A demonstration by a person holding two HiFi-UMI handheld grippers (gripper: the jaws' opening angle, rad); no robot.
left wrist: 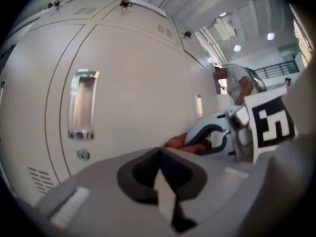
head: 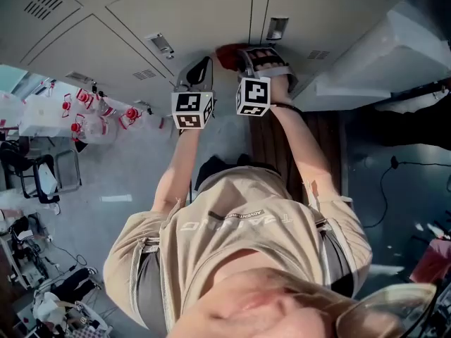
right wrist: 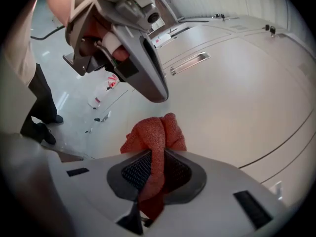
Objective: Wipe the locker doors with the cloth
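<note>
Right gripper (right wrist: 157, 154): jaws pinching the red cloth (right wrist: 154, 132), held at the door (right wrist: 237, 98).
Left gripper (left wrist: 159, 157): jaws pressed together, nothing between, near the door.

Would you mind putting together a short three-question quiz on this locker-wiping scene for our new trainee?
1. Which gripper holds the cloth? A) left B) right C) neither
2. True or false: the left gripper grips a second cloth.
3. What surface do both grippers face?

Key:
1. B: the right gripper is shut on it.
2. False: its jaws are together with nothing between them.
3. The locker doors.
</note>
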